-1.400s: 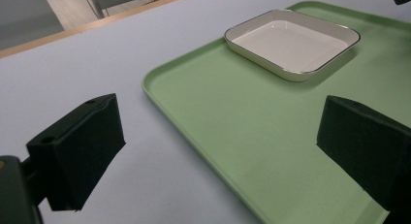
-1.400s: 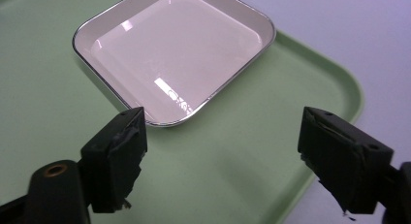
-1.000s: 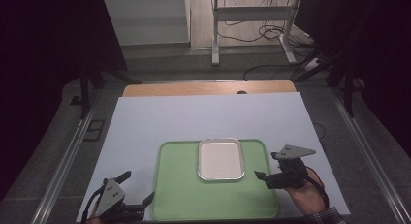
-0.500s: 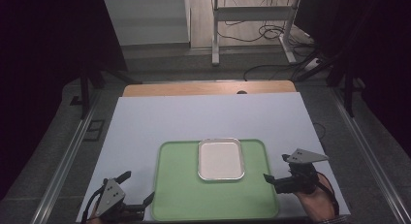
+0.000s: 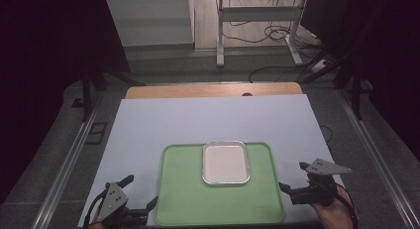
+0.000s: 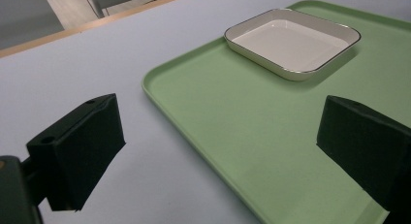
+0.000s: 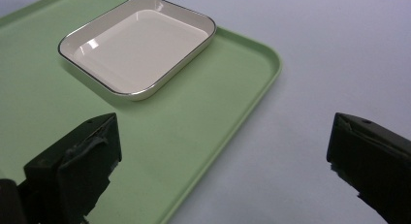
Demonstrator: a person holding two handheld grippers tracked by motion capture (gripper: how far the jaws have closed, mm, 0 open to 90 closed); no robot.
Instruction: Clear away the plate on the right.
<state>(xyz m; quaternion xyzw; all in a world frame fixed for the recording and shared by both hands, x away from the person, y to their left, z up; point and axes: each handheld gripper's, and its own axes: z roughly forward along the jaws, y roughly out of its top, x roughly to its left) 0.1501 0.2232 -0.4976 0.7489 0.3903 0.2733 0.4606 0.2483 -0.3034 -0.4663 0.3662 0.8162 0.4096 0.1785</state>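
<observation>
A green tray (image 5: 188,199) lies on the white tabletop near the front edge, with an empty white square dish (image 5: 225,163) on its far half. My left gripper (image 5: 141,192) stands open at the tray's near left corner. Its jaws straddle the tray's left rim (image 6: 252,117) without touching it, and the dish (image 6: 291,40) is ahead of them. My right gripper (image 5: 292,176) is open just off the tray's right edge. Its jaws have just been opening and hold nothing. The right gripper view (image 7: 228,156) looks across the tray's corner (image 7: 194,122) to the dish (image 7: 138,42).
The white tabletop (image 5: 208,120) stretches bare beyond the tray to a wooden strip (image 5: 213,90) at the far edge. Metal rails (image 5: 74,154) run down both sides of the table. A metal stand (image 5: 257,21) and cables are on the floor behind.
My right gripper has drawn back from the tray's right edge, toward the near right, and its jaws stand wider. The left gripper, tray and dish have not moved.
</observation>
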